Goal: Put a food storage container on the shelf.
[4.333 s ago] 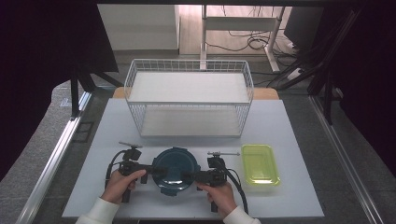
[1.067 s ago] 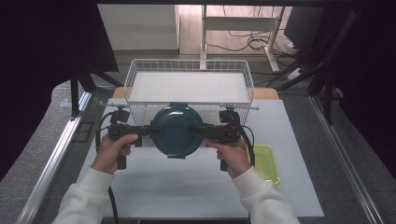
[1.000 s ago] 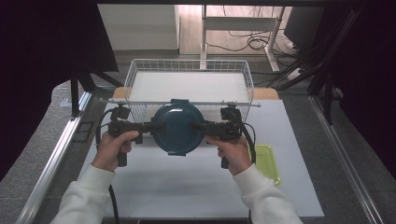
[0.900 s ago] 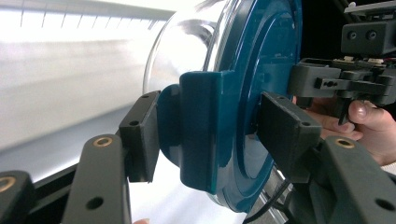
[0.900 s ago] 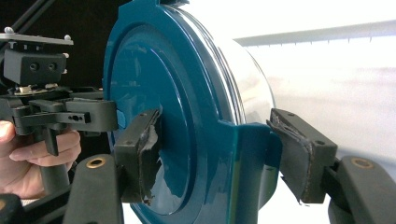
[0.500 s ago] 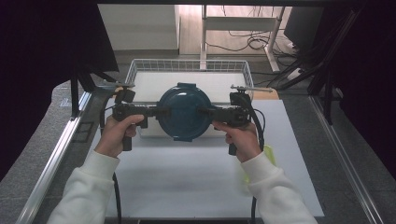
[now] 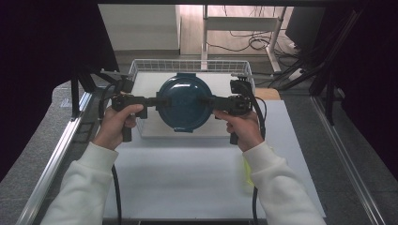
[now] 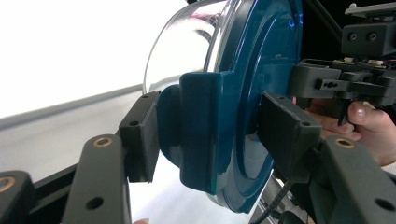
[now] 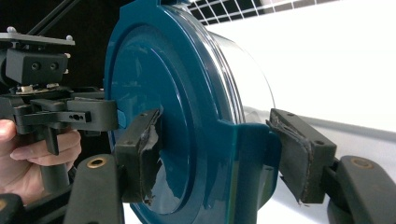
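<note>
The white table (image 7: 197,178) carries a wire basket (image 7: 187,65) at its far side, and the work in hand appears to be placing a round container with a teal lid (image 7: 184,101) into that basket. In the high view the container hangs in the air over the basket's near half, lid up, clear of the table. So the lift and the carry look done; what is left, by this judgement, is to lower it to the basket floor and let go.

The left gripper (image 7: 159,101) clamps one side tab of the lid, the right gripper (image 7: 209,101) the opposite tab. In the left gripper view the pads (image 8: 140,135) squeeze the teal tab (image 8: 201,130) from both faces; the right gripper view shows the same grasp on the other tab (image 9: 252,158), with the clear bowl (image 9: 254,79) beneath the lid.
</note>
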